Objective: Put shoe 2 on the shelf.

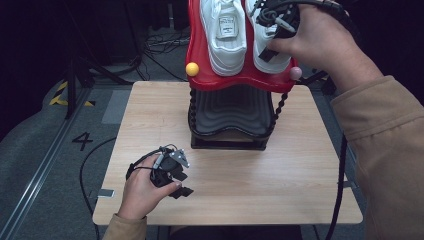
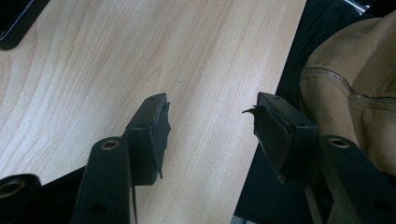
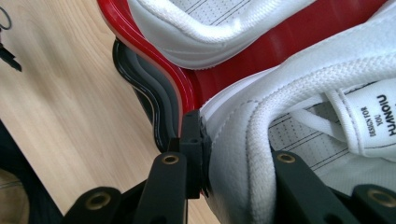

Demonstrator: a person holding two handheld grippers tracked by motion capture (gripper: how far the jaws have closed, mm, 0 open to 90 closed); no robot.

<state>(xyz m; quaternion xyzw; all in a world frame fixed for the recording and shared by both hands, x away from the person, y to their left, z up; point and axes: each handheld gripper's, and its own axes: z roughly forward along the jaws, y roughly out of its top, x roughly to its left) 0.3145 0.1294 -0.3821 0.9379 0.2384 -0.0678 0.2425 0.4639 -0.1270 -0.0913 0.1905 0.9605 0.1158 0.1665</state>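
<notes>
**Heel of the right-hand sneaker in my right claw**

My right gripper (image 1: 270, 50) pinches the padded heel collar of the white leather lace-up sneaker (image 3: 299, 140) sitting on the red wavy plastic top shelf (image 1: 200, 70) of the shoe rack, beside its twin white sneaker (image 1: 225, 35). I judge it light, soft at the collar, stiffer at the sole; the heel rim seems a fair hold. My left gripper (image 1: 172, 175) rests spread and empty on the pale wooden table (image 2: 140, 56). The room around is dark.

The right hand-held gripper (image 3: 233, 154) pinches the heel of a white leather shoe (image 3: 289, 116). It sits on a shiny red wavy plastic shelf (image 3: 261, 51) beside another white shoe (image 3: 205, 28), above the light wooden surface (image 3: 65, 107).
</notes>
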